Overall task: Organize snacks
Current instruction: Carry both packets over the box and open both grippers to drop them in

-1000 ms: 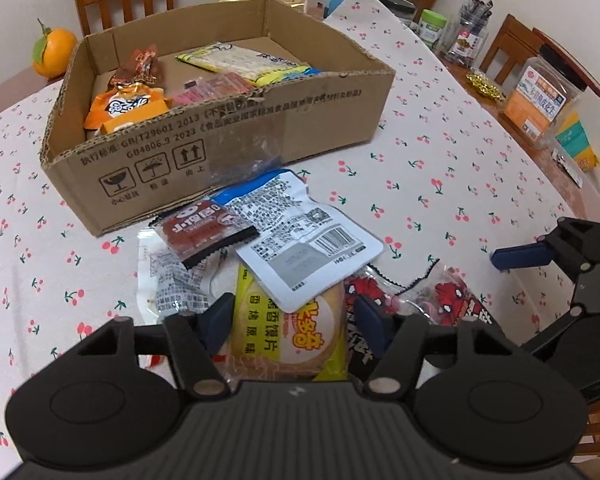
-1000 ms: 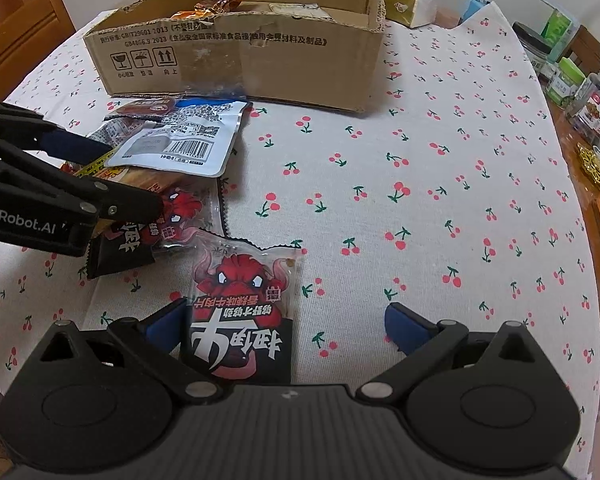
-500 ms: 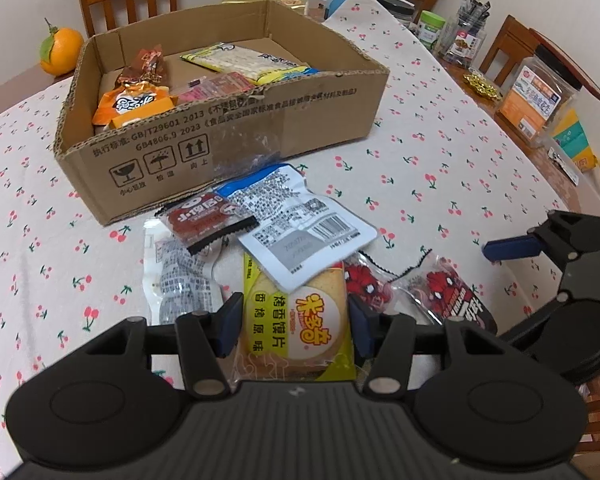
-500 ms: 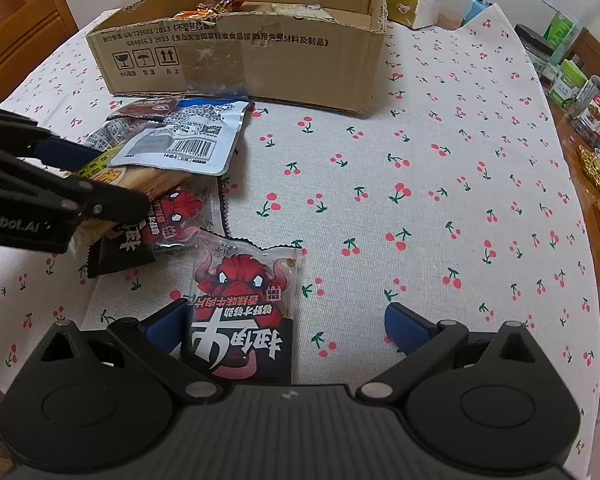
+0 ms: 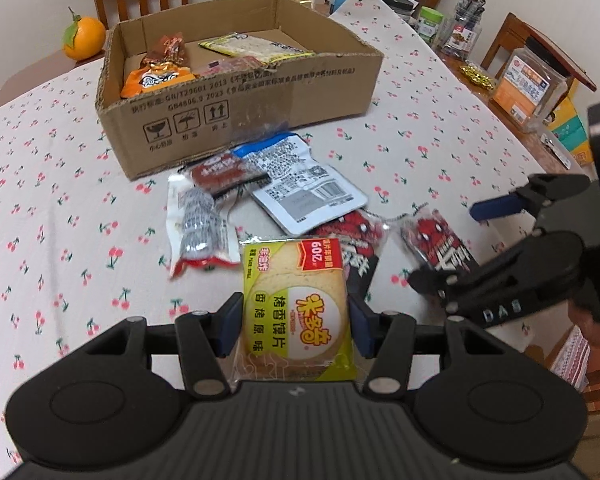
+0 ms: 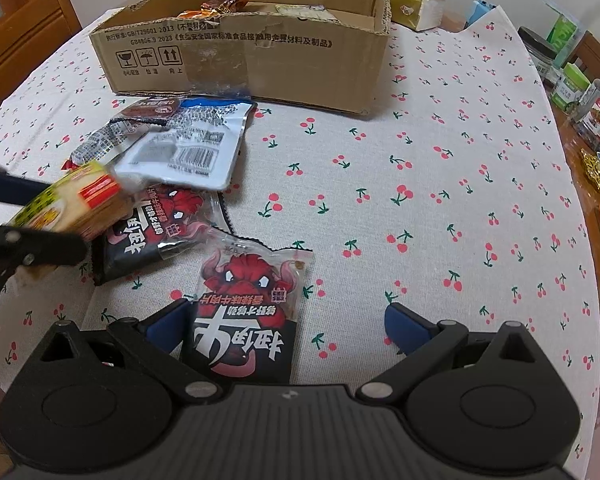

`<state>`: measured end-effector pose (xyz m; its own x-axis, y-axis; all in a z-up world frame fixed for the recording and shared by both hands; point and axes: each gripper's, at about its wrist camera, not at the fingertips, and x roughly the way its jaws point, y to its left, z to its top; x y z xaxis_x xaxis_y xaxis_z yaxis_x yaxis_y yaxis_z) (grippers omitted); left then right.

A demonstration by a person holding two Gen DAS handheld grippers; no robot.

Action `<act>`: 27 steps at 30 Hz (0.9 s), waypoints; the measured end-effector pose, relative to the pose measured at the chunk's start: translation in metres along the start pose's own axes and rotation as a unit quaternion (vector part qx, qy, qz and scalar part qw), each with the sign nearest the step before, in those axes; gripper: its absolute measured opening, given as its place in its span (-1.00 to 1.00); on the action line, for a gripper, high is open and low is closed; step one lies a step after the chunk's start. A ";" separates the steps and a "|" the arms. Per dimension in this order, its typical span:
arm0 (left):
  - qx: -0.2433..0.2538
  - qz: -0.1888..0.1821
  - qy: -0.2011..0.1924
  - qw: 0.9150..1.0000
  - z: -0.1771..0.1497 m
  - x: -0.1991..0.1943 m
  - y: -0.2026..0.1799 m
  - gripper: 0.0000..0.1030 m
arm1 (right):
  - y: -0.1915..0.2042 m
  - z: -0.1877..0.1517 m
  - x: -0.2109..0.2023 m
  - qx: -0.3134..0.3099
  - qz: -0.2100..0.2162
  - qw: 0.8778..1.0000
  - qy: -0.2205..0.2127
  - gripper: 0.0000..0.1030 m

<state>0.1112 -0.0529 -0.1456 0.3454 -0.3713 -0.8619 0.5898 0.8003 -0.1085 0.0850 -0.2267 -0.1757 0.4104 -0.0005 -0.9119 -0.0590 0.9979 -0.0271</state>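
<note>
1. The left gripper (image 5: 296, 330) pinches a yellow bun pack (image 5: 296, 312) by its two sides, blue pads pressed against the wrapper. The pack is held above the cloth, nearer the camera than the snack pile.
2. The right gripper (image 6: 286, 326) has its jaws spread wide. A red bull pack (image 6: 248, 304) lies flat on the cloth between them, close beside the left finger and well apart from the right one.
3. The box (image 5: 260, 100) stands on the table (image 5: 40, 200) beyond the pile, open at the top. Inside it lie an orange pack (image 5: 156, 78), a brown pack (image 5: 168, 46) and a pale flat pack (image 5: 256, 46).
4. Just in front of the box lies a white pouch (image 5: 304, 188) with a barcode, touching the box wall at its far end.
5. A small red-brown pack (image 5: 220, 168) overlaps the pouch on its left; a clear pack (image 5: 200, 232) with red ends lies in front of that.
6. A second bull pack (image 6: 148, 228) lies in front of the pouch, partly under its edge.
7. An orange (image 5: 84, 38) sits behind the box, to its left.
8. Jars (image 5: 464, 32) stand well to the right of the box, at the table's edge.
</note>
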 end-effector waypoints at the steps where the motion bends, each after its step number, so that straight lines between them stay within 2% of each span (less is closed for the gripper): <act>1: -0.001 0.000 0.000 1.000 -0.002 -0.001 0.000 0.04 | 0.000 0.000 0.000 0.000 0.001 1.000 0.000 1.00; 8: -0.007 0.008 -0.010 1.000 -0.009 -0.001 0.000 0.08 | 0.006 -0.006 -0.005 -0.010 0.008 1.000 -0.004 1.00; 16: -0.001 0.021 -0.004 1.000 -0.014 0.005 -0.002 0.27 | 0.010 -0.009 -0.013 -0.013 0.008 1.000 -0.013 0.99; 27: 0.002 0.024 0.004 1.000 -0.018 0.013 -0.002 0.26 | 0.019 -0.007 -0.010 -0.003 0.014 1.000 -0.010 0.75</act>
<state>0.1014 -0.0508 -0.1650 0.3677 -0.3279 -0.8702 0.5747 0.8158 -0.0646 0.0735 -0.2083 -0.1696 0.4262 0.0292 -0.9042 -0.0757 0.9971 -0.0035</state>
